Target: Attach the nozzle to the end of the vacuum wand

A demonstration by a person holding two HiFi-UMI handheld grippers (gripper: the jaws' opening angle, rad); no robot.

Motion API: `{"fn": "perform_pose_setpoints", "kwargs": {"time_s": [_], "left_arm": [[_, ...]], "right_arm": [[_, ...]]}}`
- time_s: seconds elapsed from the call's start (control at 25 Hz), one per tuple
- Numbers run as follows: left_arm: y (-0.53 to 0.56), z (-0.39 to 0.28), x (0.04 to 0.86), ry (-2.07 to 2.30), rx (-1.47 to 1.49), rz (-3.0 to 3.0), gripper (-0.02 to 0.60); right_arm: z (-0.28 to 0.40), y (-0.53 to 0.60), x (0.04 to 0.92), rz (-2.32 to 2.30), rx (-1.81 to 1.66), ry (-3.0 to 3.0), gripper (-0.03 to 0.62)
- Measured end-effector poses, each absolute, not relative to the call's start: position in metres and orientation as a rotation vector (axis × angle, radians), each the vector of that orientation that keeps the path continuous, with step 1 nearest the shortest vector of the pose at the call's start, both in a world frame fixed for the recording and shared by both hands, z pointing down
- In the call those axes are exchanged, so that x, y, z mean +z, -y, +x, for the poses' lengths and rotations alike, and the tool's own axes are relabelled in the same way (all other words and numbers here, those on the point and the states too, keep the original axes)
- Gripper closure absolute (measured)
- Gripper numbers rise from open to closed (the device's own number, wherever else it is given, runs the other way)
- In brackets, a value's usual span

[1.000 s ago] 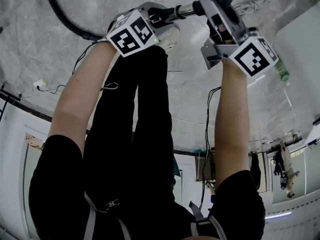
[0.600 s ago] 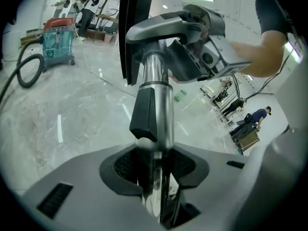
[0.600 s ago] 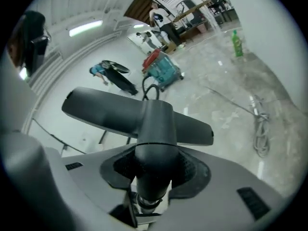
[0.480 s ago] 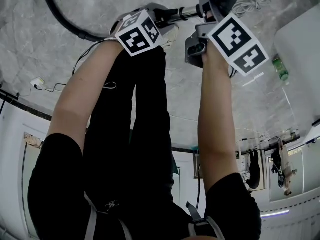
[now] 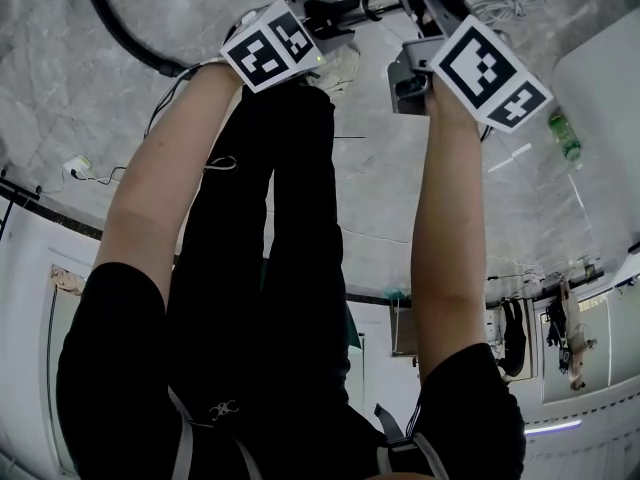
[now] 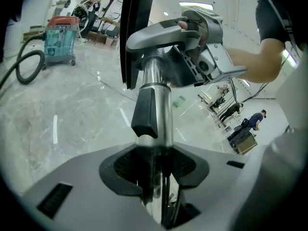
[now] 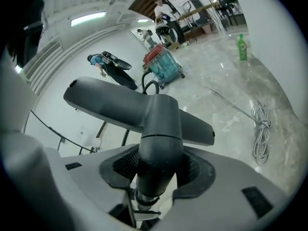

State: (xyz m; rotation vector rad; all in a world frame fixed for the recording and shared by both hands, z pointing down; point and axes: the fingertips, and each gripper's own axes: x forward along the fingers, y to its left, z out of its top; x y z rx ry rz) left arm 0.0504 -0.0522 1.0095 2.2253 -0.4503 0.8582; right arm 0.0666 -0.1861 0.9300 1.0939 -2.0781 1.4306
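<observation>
Two grips set: left gripper [image 6: 155, 171] jaws clamp chrome wand [image 6: 155, 81], right gripper [image 7: 155, 170] jaws clamp nozzle [image 7: 120, 105] by neck. Wand's long axis runs from left jaws straight toward nozzle neck, just ahead; seating unclear.

The vacuum wand [image 6: 156, 73] is polished, mirror-bright metal, the nozzle [image 7: 159, 124] matt dark-grey plastic, the floor [image 7: 226, 105] glossy veined stone.

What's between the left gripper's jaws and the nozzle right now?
Only the wand itself: its chrome tube, carrying a black clip, runs from the left gripper up to the nozzle. The left gripper view shows it.
</observation>
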Motion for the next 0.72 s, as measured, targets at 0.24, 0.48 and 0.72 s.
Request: {"fn": "perform_pose_setpoints", "kwargs": {"time_s": [0.24, 0.48, 0.72], "left_arm": [[0.032, 0.058, 1.011, 0.394, 0.845, 2.241, 0.423], [0.023, 0.061, 1.033, 0.45, 0.93, 2.169, 0.42], [0.021, 0.04, 1.066, 0.599, 1.096, 2.046, 0.413]], "right_arm": [[0.089, 0.157, 0.923, 1.011, 1.598, 1.986, 0.407], [0.105, 0.154, 0.947, 1.121, 1.663, 1.917, 0.405], [0.124, 0.154, 1.039, 1.173, 1.822, 1.755, 0.405]]}}
